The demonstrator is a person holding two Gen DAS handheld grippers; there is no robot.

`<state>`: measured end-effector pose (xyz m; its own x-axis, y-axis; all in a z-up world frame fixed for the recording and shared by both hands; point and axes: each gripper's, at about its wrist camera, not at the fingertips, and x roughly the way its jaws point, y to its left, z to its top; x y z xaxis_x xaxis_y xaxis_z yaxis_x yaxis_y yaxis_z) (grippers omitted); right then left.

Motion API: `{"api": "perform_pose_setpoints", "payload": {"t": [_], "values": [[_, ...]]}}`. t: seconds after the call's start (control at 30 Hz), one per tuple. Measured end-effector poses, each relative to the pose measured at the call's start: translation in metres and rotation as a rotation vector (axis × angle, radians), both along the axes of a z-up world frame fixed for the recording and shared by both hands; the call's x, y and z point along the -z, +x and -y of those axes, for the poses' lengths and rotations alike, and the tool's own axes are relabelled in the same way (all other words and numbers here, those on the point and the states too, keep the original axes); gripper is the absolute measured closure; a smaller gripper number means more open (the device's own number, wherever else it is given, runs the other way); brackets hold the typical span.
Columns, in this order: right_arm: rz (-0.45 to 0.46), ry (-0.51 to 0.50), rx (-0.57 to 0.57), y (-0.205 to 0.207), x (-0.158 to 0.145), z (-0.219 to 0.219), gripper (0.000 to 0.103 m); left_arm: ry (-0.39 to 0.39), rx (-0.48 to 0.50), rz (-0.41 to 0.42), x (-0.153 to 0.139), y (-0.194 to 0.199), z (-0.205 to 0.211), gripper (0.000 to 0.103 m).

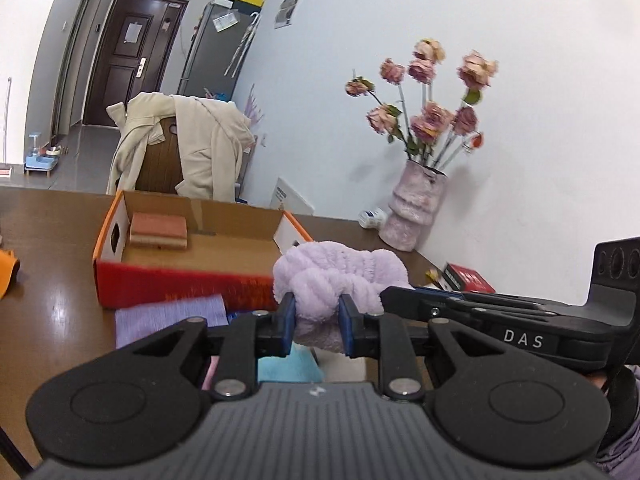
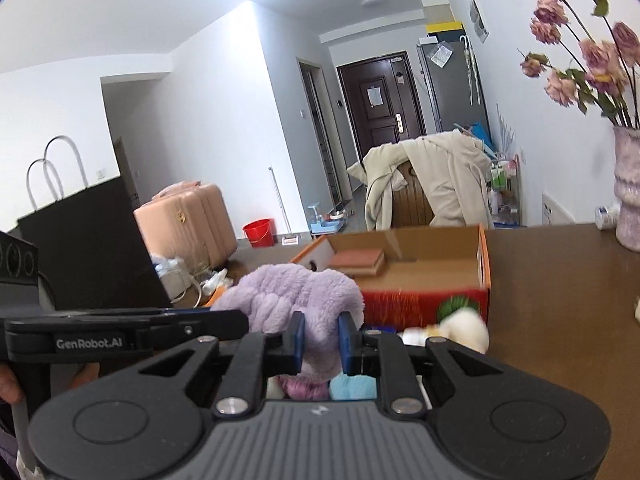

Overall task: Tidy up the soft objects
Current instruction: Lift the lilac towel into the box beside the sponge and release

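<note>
A fluffy lilac cloth [image 1: 340,276] hangs above the brown table, held at both ends. My left gripper [image 1: 318,324] is shut on one end of it, the blue pads pinching the plush. My right gripper [image 2: 322,340] is shut on the other end of the lilac cloth [image 2: 292,300]; in the left wrist view its black body [image 1: 520,320] lies just to the right. Behind stands an open cardboard box [image 1: 192,240] with orange-red sides, holding a folded pink cloth [image 1: 159,230] in its far left corner. Below lie a folded purple cloth [image 1: 172,316] and a turquoise cloth [image 1: 288,366].
A pink vase of dried roses [image 1: 416,208] stands at the table's far right by the wall, with a small white bottle [image 1: 372,218] and a red-black box [image 1: 468,278] near it. A white plush thing [image 2: 464,330] lies before the box. A coat-draped chair [image 1: 188,148] stands behind the table.
</note>
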<state>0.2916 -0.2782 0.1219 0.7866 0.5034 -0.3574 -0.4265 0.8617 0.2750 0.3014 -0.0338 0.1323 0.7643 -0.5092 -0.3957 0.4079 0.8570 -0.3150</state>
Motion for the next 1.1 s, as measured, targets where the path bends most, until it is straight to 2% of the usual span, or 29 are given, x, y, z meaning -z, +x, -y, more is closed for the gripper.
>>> {"api": "perform_pose_setpoints", "payload": {"t": [0.23, 0.4, 0.5, 0.63, 0.8, 0.97, 1.1], "values": [[-0.044, -0.014, -0.012, 0.098, -0.034, 0.001, 0.086, 0.026, -0.023, -0.032, -0.027, 0.099, 0.007, 0.080], [-0.104, -0.037, -0.013, 0.186, -0.048, -0.002, 0.086, 0.043, -0.046, -0.080, -0.028, 0.181, 0.012, 0.080], [-0.142, -0.076, -0.003, 0.241, -0.048, -0.011, 0.086, 0.051, -0.067, -0.133, -0.016, 0.233, 0.013, 0.081], [-0.206, -0.150, 0.018, 0.309, -0.028, -0.028, 0.086, 0.056, -0.086, -0.225, 0.015, 0.294, 0.011, 0.081], [-0.315, -0.183, 0.043, 0.377, 0.025, -0.043, 0.086, 0.071, -0.106, -0.332, 0.064, 0.354, 0.006, 0.080], [-0.410, -0.172, 0.048, 0.414, 0.077, -0.053, 0.086, 0.140, -0.148, -0.373, 0.098, 0.373, 0.009, 0.080], [-0.433, -0.210, 0.058, 0.422, 0.098, -0.061, 0.086, 0.157, -0.143, -0.390, 0.107, 0.377, 0.010, 0.079]]}}
